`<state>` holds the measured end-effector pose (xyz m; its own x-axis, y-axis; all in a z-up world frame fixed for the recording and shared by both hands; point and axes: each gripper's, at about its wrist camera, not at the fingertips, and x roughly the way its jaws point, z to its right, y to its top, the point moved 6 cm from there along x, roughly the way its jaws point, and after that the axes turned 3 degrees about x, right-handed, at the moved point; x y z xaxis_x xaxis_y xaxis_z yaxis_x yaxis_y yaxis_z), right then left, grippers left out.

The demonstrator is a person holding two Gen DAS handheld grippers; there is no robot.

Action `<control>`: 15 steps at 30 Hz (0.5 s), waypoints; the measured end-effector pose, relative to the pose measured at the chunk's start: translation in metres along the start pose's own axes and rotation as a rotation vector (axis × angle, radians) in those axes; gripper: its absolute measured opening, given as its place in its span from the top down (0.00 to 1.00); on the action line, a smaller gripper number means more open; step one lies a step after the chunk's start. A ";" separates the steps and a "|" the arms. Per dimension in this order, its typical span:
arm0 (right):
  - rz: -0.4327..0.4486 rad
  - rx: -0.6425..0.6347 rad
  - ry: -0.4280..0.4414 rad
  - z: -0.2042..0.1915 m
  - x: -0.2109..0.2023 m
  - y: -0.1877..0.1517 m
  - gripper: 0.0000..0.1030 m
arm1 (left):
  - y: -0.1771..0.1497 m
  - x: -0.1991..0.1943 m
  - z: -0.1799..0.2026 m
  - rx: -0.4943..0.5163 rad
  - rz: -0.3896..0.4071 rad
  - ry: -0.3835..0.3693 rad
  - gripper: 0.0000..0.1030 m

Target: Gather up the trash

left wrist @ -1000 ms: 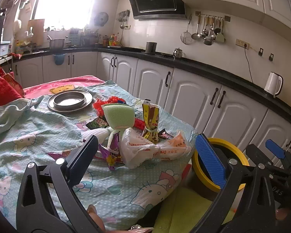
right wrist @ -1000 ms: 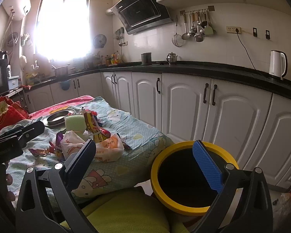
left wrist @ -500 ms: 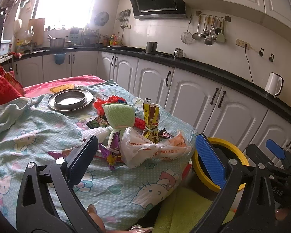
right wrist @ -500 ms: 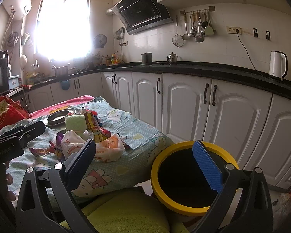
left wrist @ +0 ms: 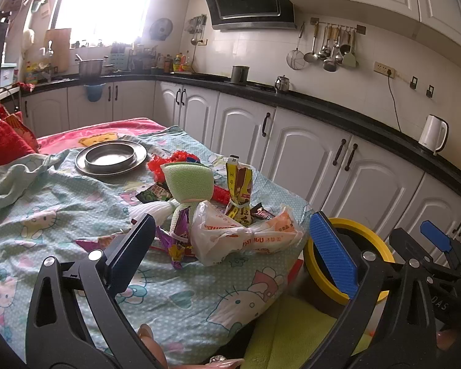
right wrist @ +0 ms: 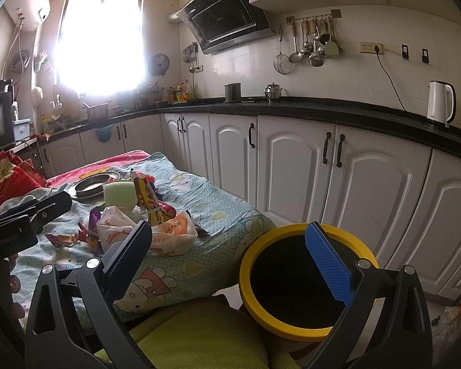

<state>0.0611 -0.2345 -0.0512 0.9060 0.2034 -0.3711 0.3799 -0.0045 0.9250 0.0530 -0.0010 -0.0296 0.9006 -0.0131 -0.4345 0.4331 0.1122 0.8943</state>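
A heap of trash lies on the cartoon-print cloth of the table (left wrist: pixel 46 221): a knotted white-and-orange plastic bag (left wrist: pixel 246 233) (right wrist: pixel 166 236), a yellow snack packet (left wrist: pixel 238 193) (right wrist: pixel 147 200), a purple wrapper (left wrist: pixel 178 240), a green mesh sleeve (left wrist: pixel 187 181) (right wrist: pixel 120 193) and red scraps (left wrist: pixel 166 163). Beside the table stands a bin with a yellow rim (left wrist: pixel 350 224) (right wrist: pixel 292 230). My left gripper (left wrist: pixel 230 252) is open, just short of the bag. My right gripper (right wrist: pixel 230 255) is open above the bin's near side, holding nothing.
A metal plate with a bowl (left wrist: pixel 110 156) sits behind the trash. White cabinets under a black counter (right wrist: pixel 292 110) run along the far side, with a white kettle (right wrist: pixel 439 101). A yellow-green cushion (right wrist: pixel 193 335) lies below the grippers. A red pillow (left wrist: pixel 3 141) is at left.
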 end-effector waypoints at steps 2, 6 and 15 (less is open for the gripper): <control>-0.002 0.000 0.001 0.000 0.000 0.000 0.06 | 0.000 0.000 0.000 0.000 0.001 0.001 0.10; -0.005 -0.002 0.002 0.000 0.003 -0.002 0.06 | -0.001 0.001 0.000 -0.004 -0.002 0.001 0.10; -0.038 -0.044 0.060 -0.013 0.008 -0.004 0.06 | -0.003 0.004 -0.016 -0.046 -0.008 0.006 0.10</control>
<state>0.0643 -0.2202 -0.0568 0.8777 0.2611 -0.4019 0.4041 0.0476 0.9135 0.0548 0.0141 -0.0357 0.8967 -0.0082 -0.4425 0.4381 0.1580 0.8849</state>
